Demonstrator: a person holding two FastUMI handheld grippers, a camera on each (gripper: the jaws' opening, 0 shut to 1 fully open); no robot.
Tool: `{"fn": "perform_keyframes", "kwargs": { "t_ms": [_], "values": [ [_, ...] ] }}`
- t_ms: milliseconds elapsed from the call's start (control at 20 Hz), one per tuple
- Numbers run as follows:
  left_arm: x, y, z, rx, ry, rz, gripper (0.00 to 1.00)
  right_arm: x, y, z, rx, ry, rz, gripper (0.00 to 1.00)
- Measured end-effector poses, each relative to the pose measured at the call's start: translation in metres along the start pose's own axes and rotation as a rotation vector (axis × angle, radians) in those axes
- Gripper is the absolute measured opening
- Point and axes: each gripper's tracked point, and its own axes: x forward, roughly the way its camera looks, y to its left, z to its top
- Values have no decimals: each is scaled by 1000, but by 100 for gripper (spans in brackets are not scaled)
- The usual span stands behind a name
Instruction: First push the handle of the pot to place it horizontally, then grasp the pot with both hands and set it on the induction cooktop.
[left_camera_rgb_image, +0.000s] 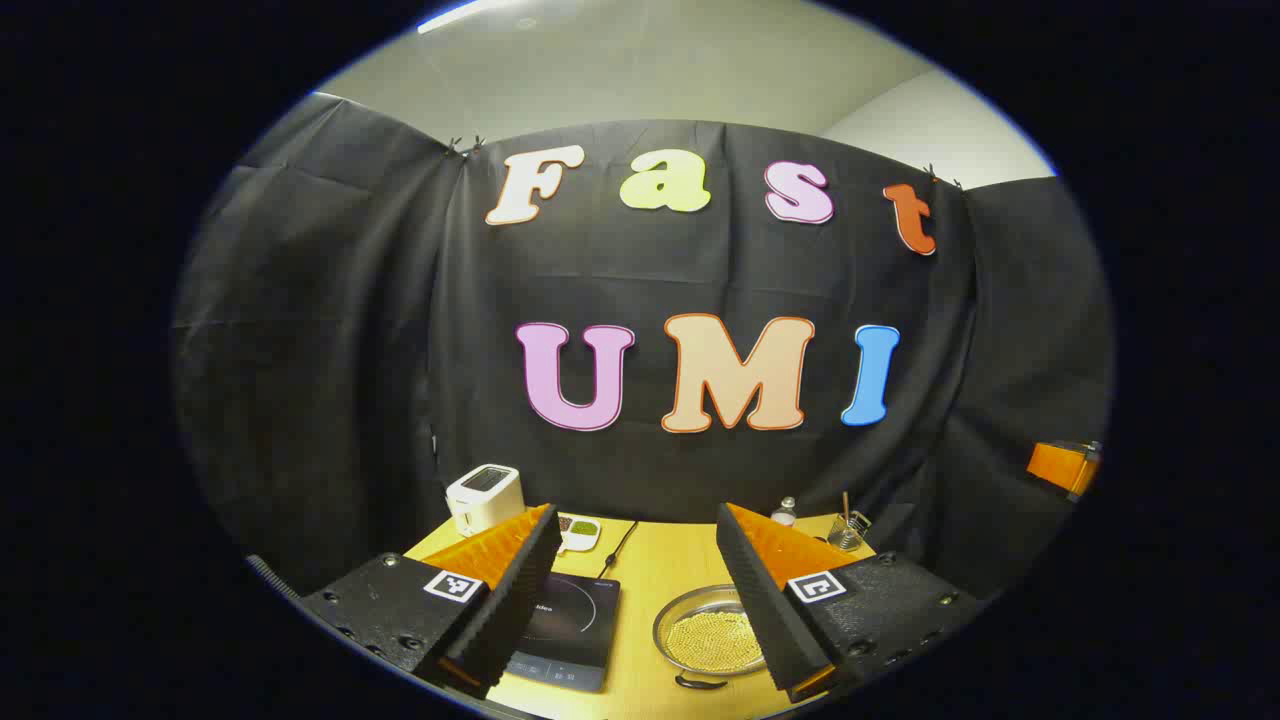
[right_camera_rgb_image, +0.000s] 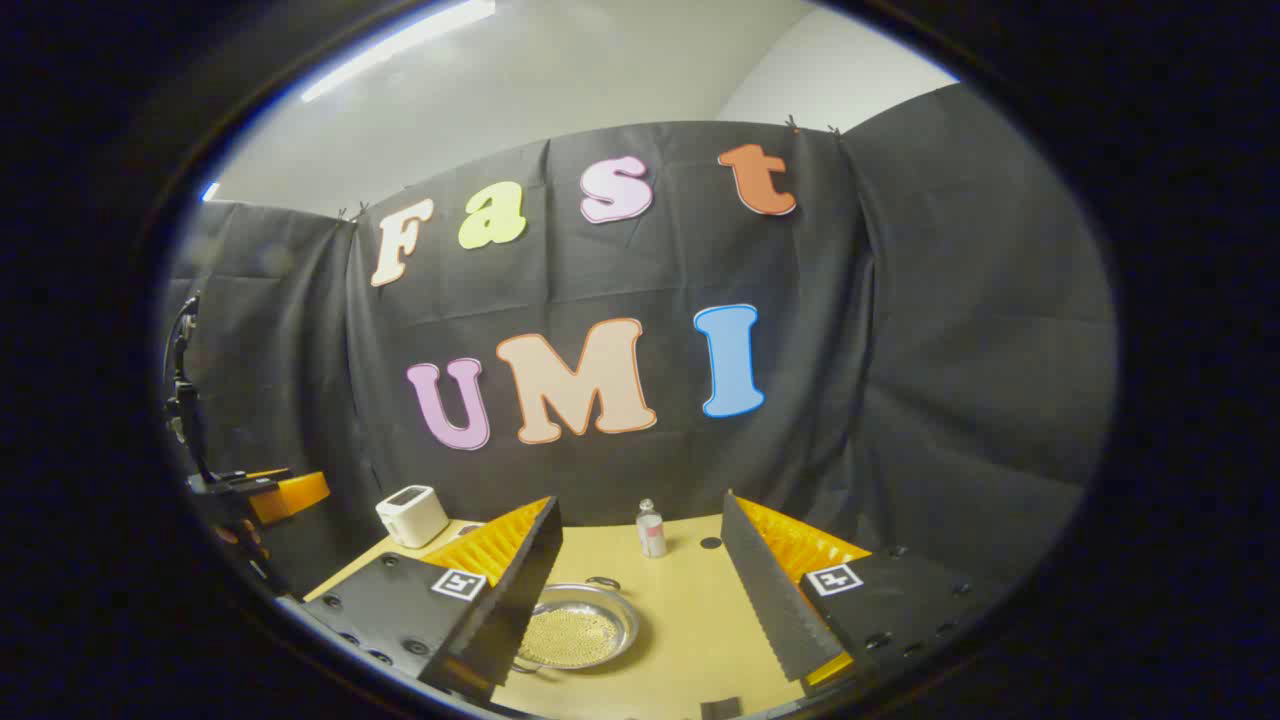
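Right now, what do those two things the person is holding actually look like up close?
Each tool, left and right, ends in two long wedge-shaped fingers with ridged, sawtooth inner faces. Behind them sit dark blocky mounts with small screws, and each mount carries a square black-and-white printed marker. In the right gripper view, the other tool appears at the left edge, its body orange.

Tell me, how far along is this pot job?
Barely begun, it seems. The pot sits on the table beside the cooktop, not on it. Both claws, left and right, hang open above the table, touching nothing. Its handle is not yet pushed. Left: pushing the handle, gripping the pot with both claws, lifting it onto the cooktop.
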Motion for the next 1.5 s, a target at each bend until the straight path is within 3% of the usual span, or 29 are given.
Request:
{"fn": "perform_keyframes", "kwargs": {
  "t_ms": [50,100,150,250,300,550,650,800,850,900,1050,1250,1300,1450,1500],
  "values": [
    [-1,3,-2,6,-2,23,91,-1,-4,-1,-4,1,6,94],
    [-2,4,-2,13,-2,37,92,-2,-8,-1,-7,0,10,99],
    [-5,2,-4,17,0,47,91,-3,-11,-1,-8,-2,16,94],
    [-9,0,-5,19,9,61,91,-4,-16,0,-6,-5,30,94],
    [-10,-2,-7,18,13,64,91,-4,-18,0,-4,-5,34,99],
    [-19,-11,-16,12,16,73,95,0,-30,-8,-12,7,48,94],
    [-21,-13,-20,12,19,84,92,4,-29,-12,-15,18,62,94],
    [-24,-15,-16,-2,4,94,95,10,-17,-16,-23,31,105,100],
    [-24,-16,-15,-4,-2,97,95,13,-12,-17,-28,33,124,95],
    [-24,-16,-15,-2,-4,102,92,15,-6,-19,-32,37,141,95],
    [-25,-11,-18,-6,-1,116,95,21,11,-24,-42,48,186,95],
    [-30,-4,-24,-28,16,139,92,27,31,-30,-43,58,231,99],
    [-31,-2,-22,-31,14,147,95,29,36,-32,-42,64,241,99],
    [-35,5,-26,-9,20,176,91,33,45,-41,-36,78,278,82],
    [-36,7,-26,-2,21,184,95,34,50,-44,-42,87,293,60]
  ]
}}
